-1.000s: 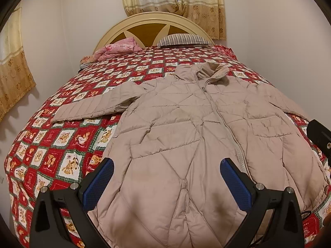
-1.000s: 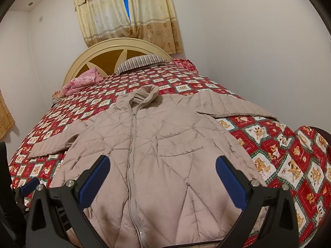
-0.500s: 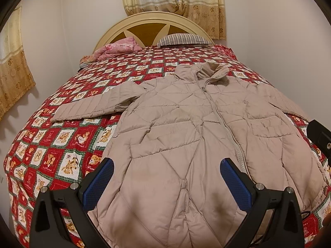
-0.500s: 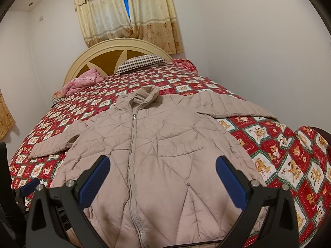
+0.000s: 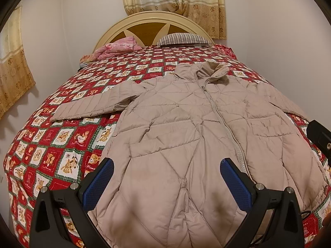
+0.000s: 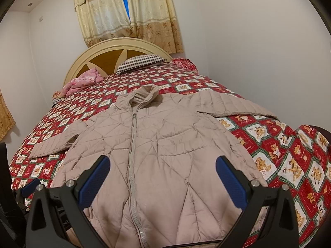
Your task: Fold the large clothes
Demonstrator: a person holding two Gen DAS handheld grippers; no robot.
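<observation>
A beige quilted coat [image 5: 186,128] lies flat and zipped, front up, on the bed, both sleeves spread out to the sides; it also shows in the right wrist view [image 6: 157,144]. My left gripper [image 5: 166,171] is open and empty, hovering above the coat's left hem. My right gripper [image 6: 162,169] is open and empty, hovering above the lower right half of the coat. The left gripper's blue pad [image 6: 31,186] shows at the left edge of the right wrist view.
The bed has a red patchwork cover [image 5: 62,140], a cream headboard [image 5: 153,20], a striped pillow [image 5: 184,39] and a pink blanket [image 5: 118,48] at its head. White walls stand close on both sides. Curtains [image 6: 128,16] hang behind.
</observation>
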